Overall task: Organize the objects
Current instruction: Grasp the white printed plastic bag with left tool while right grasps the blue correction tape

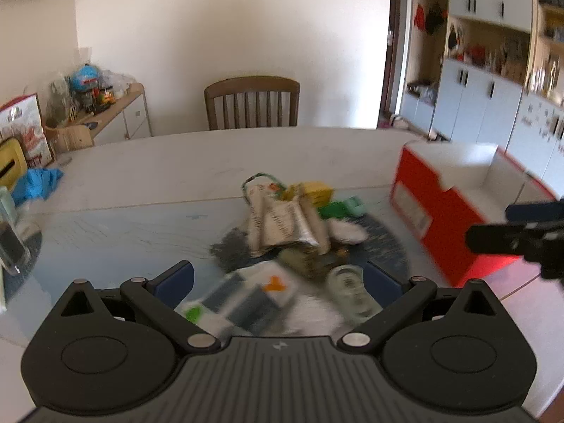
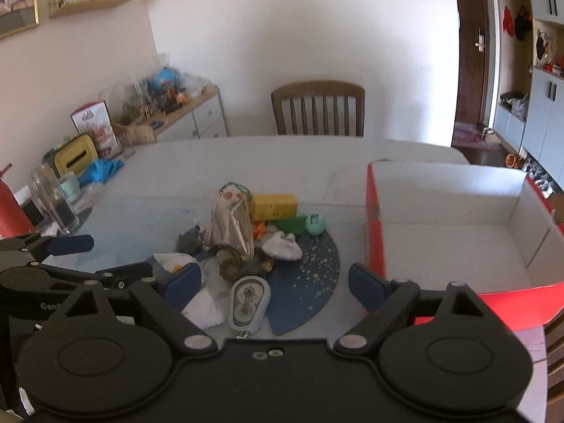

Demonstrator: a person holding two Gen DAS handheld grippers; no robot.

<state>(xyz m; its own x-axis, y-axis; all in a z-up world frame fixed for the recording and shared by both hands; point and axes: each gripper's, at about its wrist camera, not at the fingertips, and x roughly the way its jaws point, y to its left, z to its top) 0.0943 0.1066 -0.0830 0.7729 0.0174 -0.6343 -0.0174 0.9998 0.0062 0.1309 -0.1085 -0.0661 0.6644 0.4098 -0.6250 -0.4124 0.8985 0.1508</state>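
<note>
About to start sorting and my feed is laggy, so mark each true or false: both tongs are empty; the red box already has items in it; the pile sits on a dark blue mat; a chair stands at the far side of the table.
1. Both tongs are empty. True: the left tongs and right tongs stand open, gripping nothing.
2. The red box holds items. False: its white inside shows nothing.
3. The pile sits on a dark blue mat. True.
4. A chair stands at the table's far side. True.

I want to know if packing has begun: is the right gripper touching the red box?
Cannot tell. In the right wrist view the right gripper overlaps the red box edge at one finger; no gap or contact shows plainly.
</note>
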